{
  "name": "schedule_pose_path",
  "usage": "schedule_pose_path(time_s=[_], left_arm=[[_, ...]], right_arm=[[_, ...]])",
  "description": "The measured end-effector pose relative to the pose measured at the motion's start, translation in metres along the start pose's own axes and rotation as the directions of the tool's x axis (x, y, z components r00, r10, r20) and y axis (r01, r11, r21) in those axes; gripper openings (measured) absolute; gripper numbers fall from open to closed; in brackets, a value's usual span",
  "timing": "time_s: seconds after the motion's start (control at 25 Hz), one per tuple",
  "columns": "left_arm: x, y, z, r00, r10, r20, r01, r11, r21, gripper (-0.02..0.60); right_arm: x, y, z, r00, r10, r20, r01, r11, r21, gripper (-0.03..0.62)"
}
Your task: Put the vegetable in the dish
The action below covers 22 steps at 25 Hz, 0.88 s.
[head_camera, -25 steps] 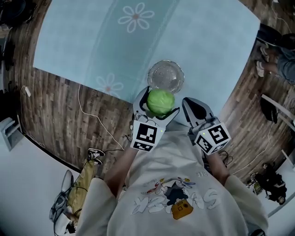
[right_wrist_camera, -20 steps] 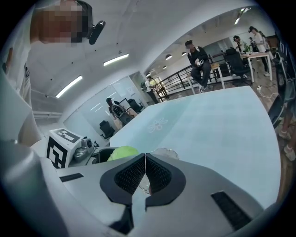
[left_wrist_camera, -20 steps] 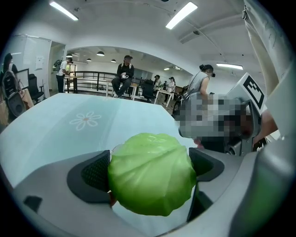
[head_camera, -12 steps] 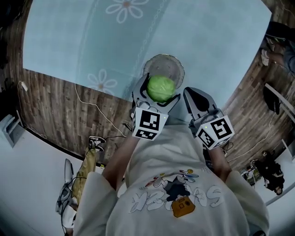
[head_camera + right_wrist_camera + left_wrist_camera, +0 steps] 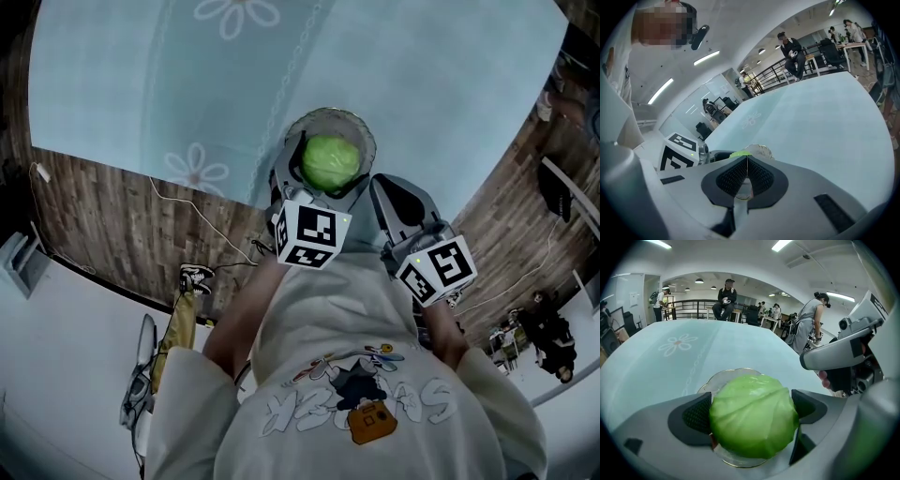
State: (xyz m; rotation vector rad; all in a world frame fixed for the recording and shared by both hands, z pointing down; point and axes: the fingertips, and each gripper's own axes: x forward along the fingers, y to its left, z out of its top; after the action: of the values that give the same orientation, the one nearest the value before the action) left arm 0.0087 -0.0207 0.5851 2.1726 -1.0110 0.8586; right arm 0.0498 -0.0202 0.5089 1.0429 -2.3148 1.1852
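Observation:
A round green cabbage (image 5: 329, 161) (image 5: 753, 420) is clamped between the jaws of my left gripper (image 5: 326, 173) (image 5: 752, 416), which is shut on it. It hangs right above a clear glass dish (image 5: 331, 128) (image 5: 721, 378) standing on the pale blue tablecloth (image 5: 187, 75); whether the cabbage touches the dish I cannot tell. My right gripper (image 5: 392, 202) (image 5: 746, 173) sits just right of the dish, its jaws pressed together with nothing between them. In the right gripper view a sliver of the cabbage (image 5: 739, 153) and the dish rim (image 5: 761, 151) show beyond the jaws.
The blue cloth with white daisy prints (image 5: 234, 13) covers a large table; wooden floor (image 5: 103, 206) with a white cable (image 5: 202, 230) lies beside it. Several people (image 5: 726, 295) stand or sit behind a railing at the far end of the room.
My left gripper has carried the cabbage forward, from the table's near edge to a spot over the glass dish. The right gripper stayed beside it, shut.

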Motion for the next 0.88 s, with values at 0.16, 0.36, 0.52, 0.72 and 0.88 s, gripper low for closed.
schedule_pose_path(time_s=[0.16,0.36,0.52,0.72,0.88], left_arm=[[0.008,0.007,-0.007,0.998,0.041,-0.050,-0.041,0.999,0.013,0.540],[0.015,0.008,-0.014,0.985,0.098,-0.139,-0.081,0.989,0.122,0.540],[0.022,0.009,-0.016,0.975,0.125,-0.184,-0.097,0.984,0.152,0.540],[0.006,0.011,-0.002,0.979,0.135,-0.155,-0.117,0.985,0.124,0.538],[-0.003,0.001,0.004,0.990,0.096,-0.102,-0.083,0.988,0.127,0.538]], right_arm=[[0.003,-0.005,-0.002,1.000,-0.008,-0.003,0.008,1.000,0.017,0.023],[0.004,-0.005,-0.005,1.000,-0.009,-0.006,0.009,1.000,0.029,0.023],[0.005,-0.007,-0.002,1.000,-0.010,0.001,0.009,0.999,0.031,0.023],[-0.001,-0.002,0.002,1.000,-0.012,0.013,0.011,1.000,0.023,0.023],[-0.009,0.000,0.006,1.000,-0.015,0.028,0.015,1.000,0.016,0.023]])
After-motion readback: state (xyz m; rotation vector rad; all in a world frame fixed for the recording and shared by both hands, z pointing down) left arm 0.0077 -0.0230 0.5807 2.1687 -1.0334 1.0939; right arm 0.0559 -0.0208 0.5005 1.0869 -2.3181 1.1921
